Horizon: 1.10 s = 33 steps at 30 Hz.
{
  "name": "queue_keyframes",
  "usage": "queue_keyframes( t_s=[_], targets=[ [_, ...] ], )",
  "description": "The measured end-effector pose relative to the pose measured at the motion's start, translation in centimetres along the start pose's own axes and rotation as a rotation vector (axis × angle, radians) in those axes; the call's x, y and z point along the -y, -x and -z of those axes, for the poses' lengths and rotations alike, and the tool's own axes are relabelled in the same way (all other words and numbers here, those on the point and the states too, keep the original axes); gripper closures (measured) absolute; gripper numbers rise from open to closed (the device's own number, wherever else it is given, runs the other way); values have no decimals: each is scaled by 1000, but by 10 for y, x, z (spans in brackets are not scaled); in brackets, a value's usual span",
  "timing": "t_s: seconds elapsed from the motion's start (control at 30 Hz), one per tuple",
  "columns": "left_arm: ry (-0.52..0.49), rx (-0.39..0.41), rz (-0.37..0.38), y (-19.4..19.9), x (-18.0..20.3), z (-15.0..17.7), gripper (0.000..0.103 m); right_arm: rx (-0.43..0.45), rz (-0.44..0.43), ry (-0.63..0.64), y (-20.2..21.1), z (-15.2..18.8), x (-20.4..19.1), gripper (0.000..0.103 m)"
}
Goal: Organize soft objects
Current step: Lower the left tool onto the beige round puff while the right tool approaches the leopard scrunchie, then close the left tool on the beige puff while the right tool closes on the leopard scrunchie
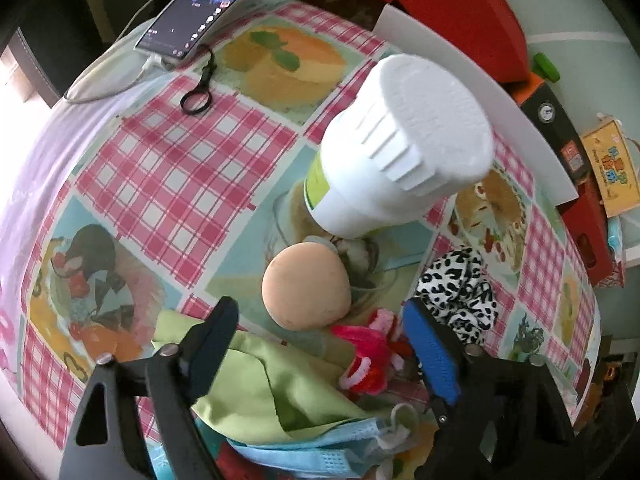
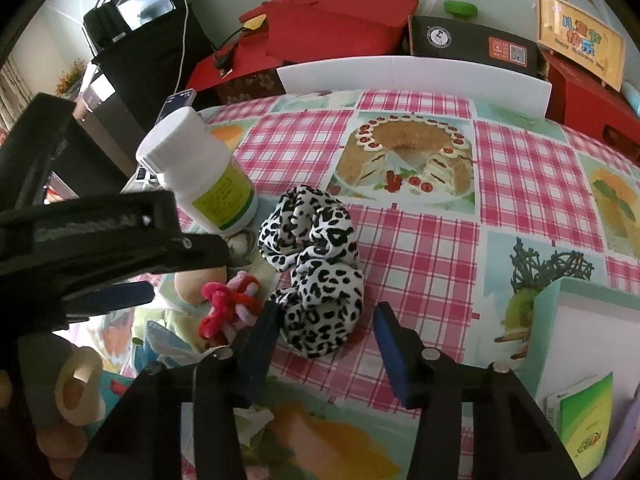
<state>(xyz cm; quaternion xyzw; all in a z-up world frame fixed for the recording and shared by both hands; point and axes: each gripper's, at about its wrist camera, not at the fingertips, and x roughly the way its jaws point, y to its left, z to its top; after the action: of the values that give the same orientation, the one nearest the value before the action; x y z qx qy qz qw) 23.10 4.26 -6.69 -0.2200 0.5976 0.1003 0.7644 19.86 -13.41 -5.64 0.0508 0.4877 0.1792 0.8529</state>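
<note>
Right gripper (image 2: pixel 324 344) open astride leopard-print scrunchie (image 2: pixel 312 264); left gripper (image 1: pixel 320 344) open over green cloth (image 1: pixel 256 380). Soft, light, compressible; pinch bunched middle.

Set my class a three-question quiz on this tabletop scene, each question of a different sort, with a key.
1. True or false: the white bottle lies flat on the tablecloth.
2. Which item lies between the right gripper's fingers? A) leopard-print scrunchie B) blue face mask C) orange ball
3. Fill in: the left gripper hovers over a ____ cloth.

Key: 1 false; 2 A; 3 green.
</note>
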Motion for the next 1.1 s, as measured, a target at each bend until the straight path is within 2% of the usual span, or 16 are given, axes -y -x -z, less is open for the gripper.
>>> queue_keyframes(
  t_s=[0.13,0.37,0.43,0.53,0.67,1.1],
  targets=[
    [-4,-30,-33,-11,7,-4,22,-1,-8,-1,1,1,0,57],
    [-4,-58,-90,-29,21,-20,31,-1,-20,-20,2,2,3,58],
    [2,-55,-98,-31,23,-25,40,1,-23,-26,3,2,5,62],
    [2,-46,-108,-29,21,-33,52,2,-28,-38,4,2,9,63],
    [-21,-25,-119,-27,18,-31,53,2,-34,-43,5,2,10,66],
    [-20,109,-33,2,11,3,55,12,-39,-57,9,2,15,76]
  ],
)
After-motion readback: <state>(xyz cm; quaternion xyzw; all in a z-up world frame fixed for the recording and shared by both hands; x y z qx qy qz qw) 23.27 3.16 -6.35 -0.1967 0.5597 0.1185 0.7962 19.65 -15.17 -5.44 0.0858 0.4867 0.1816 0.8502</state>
